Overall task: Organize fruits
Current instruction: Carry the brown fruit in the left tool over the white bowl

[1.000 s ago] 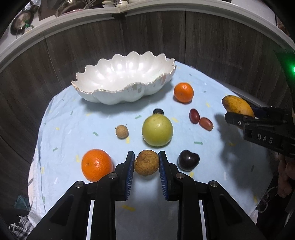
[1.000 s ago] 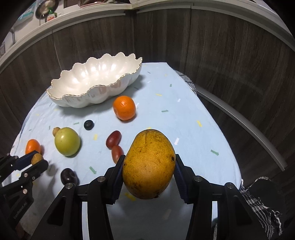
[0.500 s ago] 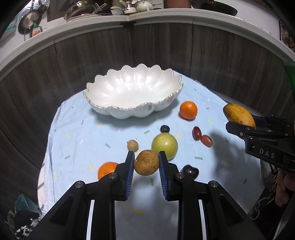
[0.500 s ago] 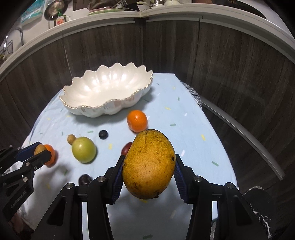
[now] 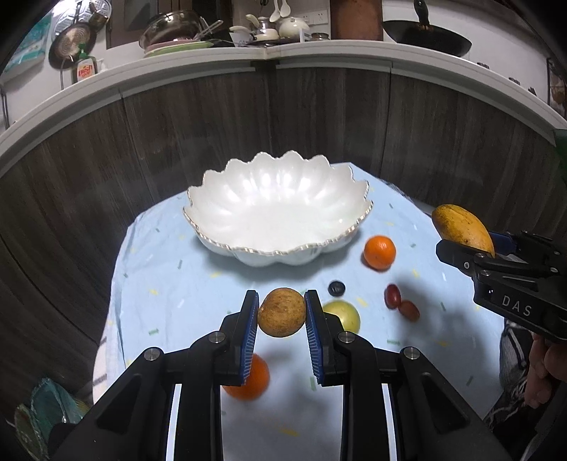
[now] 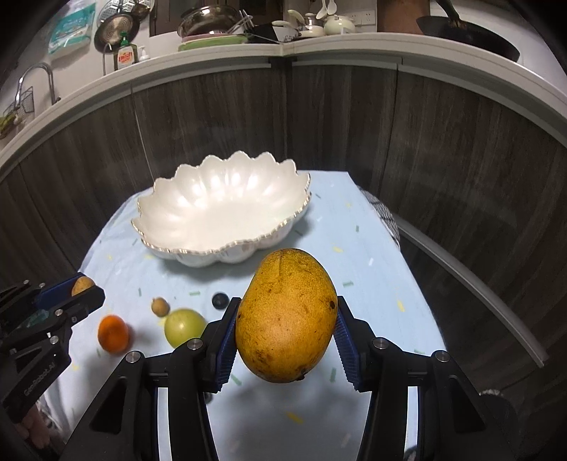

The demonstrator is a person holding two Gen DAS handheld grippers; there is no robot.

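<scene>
A: What do the 2 grippers hold?

B: The left gripper (image 5: 281, 316) is clamped on a round brown fruit (image 5: 281, 312), held above the blue cloth (image 5: 170, 269). The right gripper (image 6: 285, 337) squeezes a mango (image 6: 286, 315), also off the table.

A: And the bowl?

B: The white bowl (image 5: 212, 198) sits beyond both. 2 oranges (image 5: 379, 252), a green fruit (image 5: 345, 315), a small brown fruit (image 6: 160, 306) and 2 red grapes (image 5: 400, 303) lie on the cloth.

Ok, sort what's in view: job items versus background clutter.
Job: mango in right gripper, brown round fruit in left gripper, white bowl, oranges, green fruit.
Clutter: dish soap bottle, wok, pots.
</scene>
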